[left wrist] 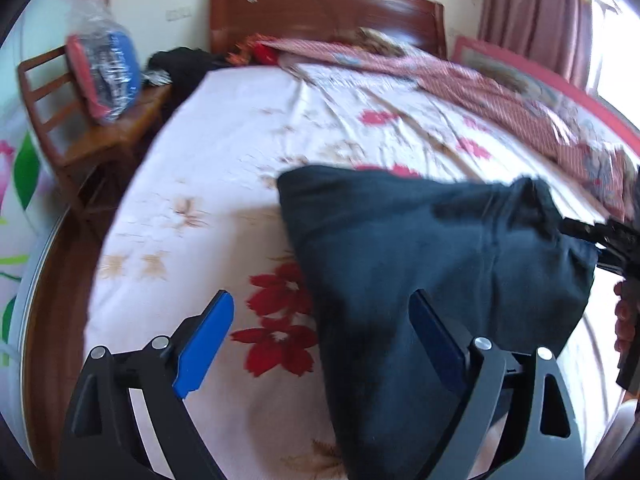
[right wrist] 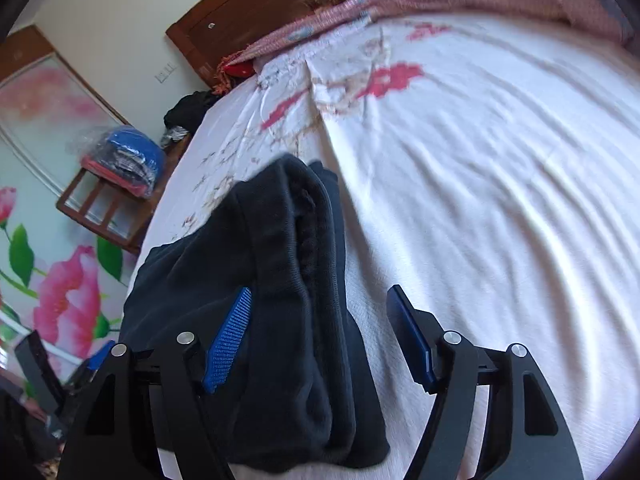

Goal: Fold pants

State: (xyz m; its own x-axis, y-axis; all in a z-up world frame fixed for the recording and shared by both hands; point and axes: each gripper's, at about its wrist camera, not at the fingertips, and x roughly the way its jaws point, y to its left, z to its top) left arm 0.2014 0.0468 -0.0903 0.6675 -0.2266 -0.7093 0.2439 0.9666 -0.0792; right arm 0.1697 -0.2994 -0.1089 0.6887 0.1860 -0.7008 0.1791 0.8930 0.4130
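Hovering over the bed (left wrist: 224,128), I hold both tools with jaws spread wide and nothing pinched. My left gripper (left wrist: 324,336) sits at the near left corner of the dark pants (left wrist: 420,248); my right gripper (right wrist: 320,332) straddles their bunched right edge. Folded into a thick slab near the bed's front edge, the pants run lengthwise away from me toward the wooden headboard (left wrist: 320,8), waistband ridge on my right.

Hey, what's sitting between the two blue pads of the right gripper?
In the right wrist view, the dark folded pants and bare white floral bedsheet lie between the open right gripper pads, unpinched.
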